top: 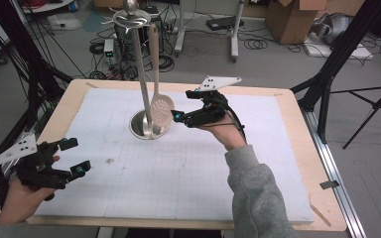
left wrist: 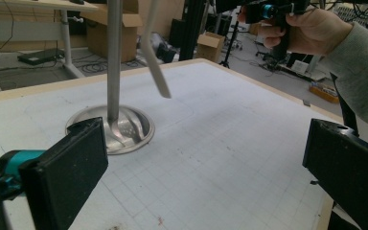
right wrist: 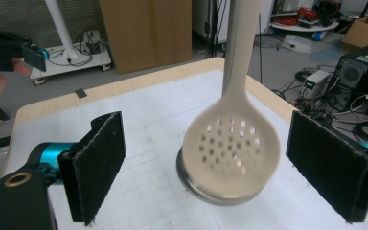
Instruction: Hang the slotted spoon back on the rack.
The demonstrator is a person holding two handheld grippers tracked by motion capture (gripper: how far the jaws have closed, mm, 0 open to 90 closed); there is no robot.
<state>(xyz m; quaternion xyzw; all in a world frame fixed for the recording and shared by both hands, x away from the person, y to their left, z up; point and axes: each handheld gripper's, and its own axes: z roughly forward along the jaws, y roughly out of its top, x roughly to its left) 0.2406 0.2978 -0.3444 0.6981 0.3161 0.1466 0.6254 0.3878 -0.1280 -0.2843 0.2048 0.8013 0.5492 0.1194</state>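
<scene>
One table (top: 287, 163), wood rim, white gridded mat on top. One metal utensil stand (top: 140, 74) stood upright at mat's far centre: round base (top: 138, 130), single pole, hook ring up top. One slotted spoon (top: 162, 106) hung from that ring, long axis near vertical, handle up, perforated bowl down just above the base, tilted a bit off the pole. Nothing else hung there that could be made out.

Two grippers. Right gripper (top: 176, 113) sat level with the spoon bowl, just beside it on the person's right, jaws pointed at it. In the right gripper view the spoon (right wrist: 231, 143) hung dead ahead between the two pads (right wrist: 98, 163), beyond them, not touching either; jaws spread wide, wider than the bowl, holding nothing. Bowl faced the camera flat, slightly blurred.

Left gripper (top: 77, 157) hovered low at the mat's near left corner, well apart from the stand, jaws also wide and empty. In the left gripper view the base (left wrist: 124, 127) lay ahead and left, spoon handle (left wrist: 154, 67) above it.

Judged: right hand was clearly the nearer one; next move would call for a short push forward so the pads bracket the bowl or lower handle, closing across the vertical axis. Risk: the spoon swinging off the pads.
</scene>
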